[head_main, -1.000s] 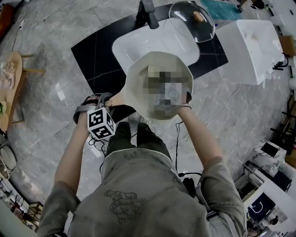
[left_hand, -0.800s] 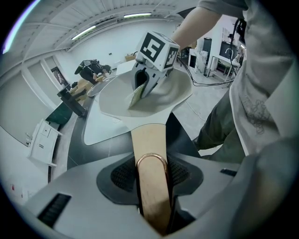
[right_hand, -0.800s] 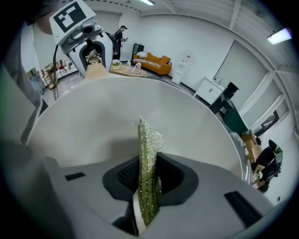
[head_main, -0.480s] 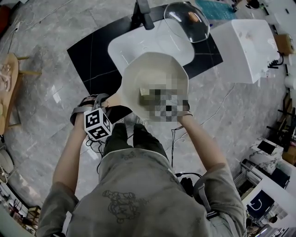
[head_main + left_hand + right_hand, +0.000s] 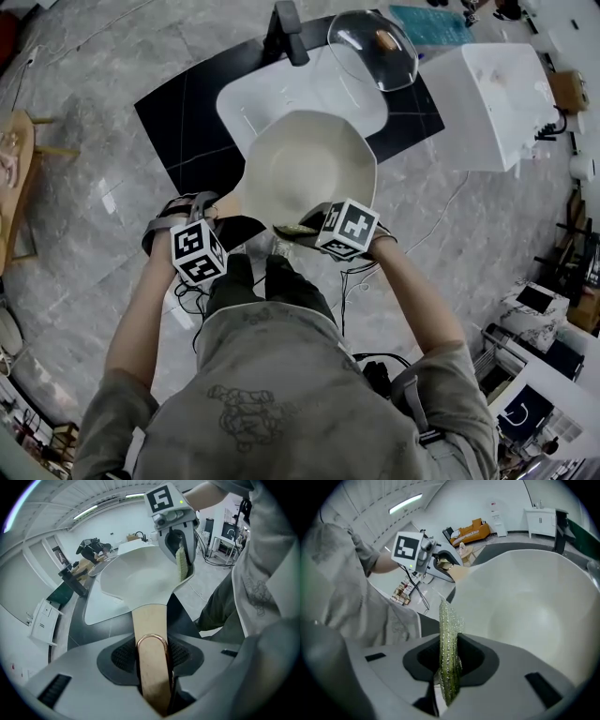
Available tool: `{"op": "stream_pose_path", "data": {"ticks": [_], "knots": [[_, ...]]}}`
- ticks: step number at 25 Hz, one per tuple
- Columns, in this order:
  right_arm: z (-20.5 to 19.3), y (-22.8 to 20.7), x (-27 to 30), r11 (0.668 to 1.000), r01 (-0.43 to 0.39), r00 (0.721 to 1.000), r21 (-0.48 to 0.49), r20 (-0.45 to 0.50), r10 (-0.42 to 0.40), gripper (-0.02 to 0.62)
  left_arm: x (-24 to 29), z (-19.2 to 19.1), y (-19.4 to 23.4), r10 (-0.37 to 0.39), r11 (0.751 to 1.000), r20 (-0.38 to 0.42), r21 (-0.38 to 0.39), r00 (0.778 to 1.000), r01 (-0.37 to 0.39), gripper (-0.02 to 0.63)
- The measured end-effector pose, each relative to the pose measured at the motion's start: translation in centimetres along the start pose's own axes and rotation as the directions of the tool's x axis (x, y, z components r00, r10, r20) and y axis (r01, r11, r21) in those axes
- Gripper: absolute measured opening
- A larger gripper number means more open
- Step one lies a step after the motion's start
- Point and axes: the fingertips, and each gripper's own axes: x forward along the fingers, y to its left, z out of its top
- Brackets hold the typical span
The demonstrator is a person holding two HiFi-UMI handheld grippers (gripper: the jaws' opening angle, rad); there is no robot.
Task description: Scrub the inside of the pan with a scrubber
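The right gripper has drawn back from the middle of the pan to its near rim, close to the handle. The left gripper and the pan sit where they were.

The right jaws are clamped on the scrubber, a thin green glittery pad standing edge-on between them. Its free end pokes out past the tips toward the rim, and I cannot tell whether it touches. The left jaws are closed on the wooden handle near its end, where a copper loop lies on top. That grip holds the pan tilted in the air above the white sink, which is set in a dark counter. A glass lid rests at the sink's far corner.

The pan looks wide, rigid and smooth inside, so probably slick. Gripped this far out on the handle, it will likely lever and twist under scrubbing pressure, so the left hold needs to stay firm. The scrubber looks light and floppy. Pinched by one edge it should fold against the wall, and a deeper bite would make it push harder.
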Motion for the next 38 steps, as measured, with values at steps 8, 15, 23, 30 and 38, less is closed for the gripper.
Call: {"op": "stream_pose_path", "data": {"ticks": [8, 15, 23, 30, 38], "knots": [[4.8, -1.9, -7.0, 0.993, 0.118, 0.968, 0.003, 0.224, -0.116, 0.078, -0.2, 0.2, -0.2, 0.014, 1.000, -0.003, 0.010, 1.000, -0.014, 0.163], [8.3, -9.0, -10.8, 0.627, 0.596, 0.783, -0.501, 0.193, -0.591, 0.080, 0.1, 0.3, -0.2, 0.016, 1.000, -0.007, 0.015, 1.000, -0.016, 0.163], [7.4, -15.9, -8.8, 0.244, 0.487, 0.616, -0.838, 0.132, -0.777, 0.080, 0.0, 0.3, 0.0, 0.031, 0.999, -0.007, 0.027, 0.999, -0.031, 0.163], [3.3, -18.9, -7.0, 0.265, 0.409, 0.576, -0.873, 0.022, -0.817, 0.080, 0.2, 0.3, 0.1, 0.043, 0.999, -0.005, 0.034, 0.999, -0.043, 0.161], [-1.4, -17.1, -6.3, 0.501, 0.399, 0.631, -0.768, -0.167, -0.758, 0.079, 0.0, 0.2, 0.0, 0.036, 0.999, -0.001, 0.023, 0.999, -0.036, 0.161]]}}
